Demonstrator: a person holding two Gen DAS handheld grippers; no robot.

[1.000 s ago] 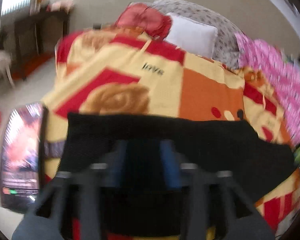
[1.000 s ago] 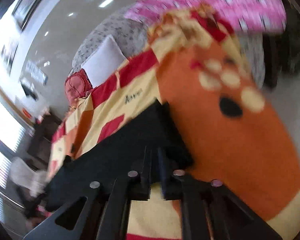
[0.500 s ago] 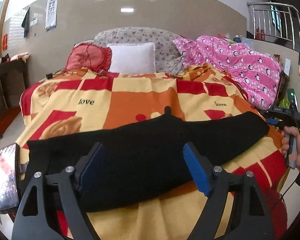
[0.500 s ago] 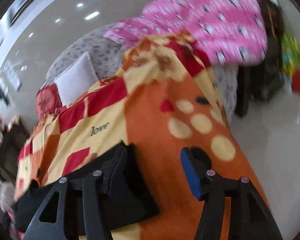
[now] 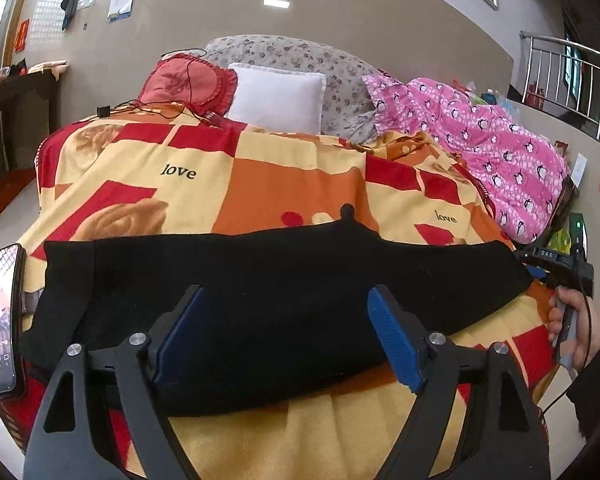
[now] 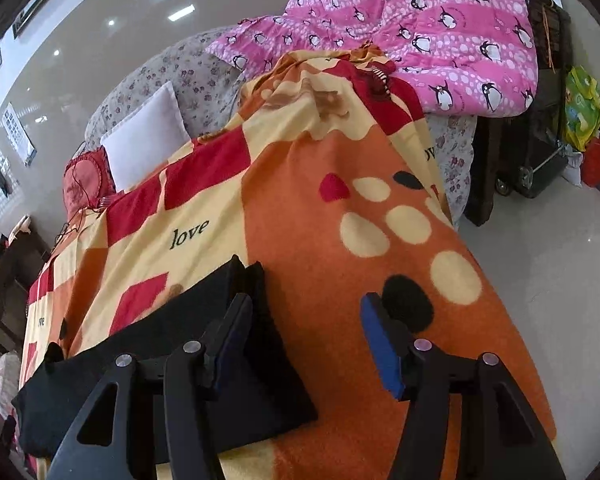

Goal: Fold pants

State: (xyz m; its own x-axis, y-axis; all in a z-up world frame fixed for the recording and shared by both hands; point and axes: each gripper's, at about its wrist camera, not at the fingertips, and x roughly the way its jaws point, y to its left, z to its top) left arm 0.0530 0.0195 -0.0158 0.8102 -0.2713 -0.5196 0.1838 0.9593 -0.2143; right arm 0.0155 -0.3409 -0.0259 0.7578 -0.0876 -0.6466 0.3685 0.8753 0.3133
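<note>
We hold both claws spread and empty: black pants [image 5: 268,280] lie lengthwise across the bed before our left claw [image 5: 288,336], their end by our right claw [image 6: 306,344].

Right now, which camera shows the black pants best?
Left wrist view: the black pants show end to end, lying across the blanket. Right wrist view shows only one end, partly hidden behind the right gripper.

A bed [image 5: 260,184] under a red, orange and yellow blanket [image 5: 204,200] stands against a beige wall [image 5: 340,20]. Ceiling spotlights [image 5: 276,2] glow; a dark wooden table [image 5: 16,112] sits left.
</note>
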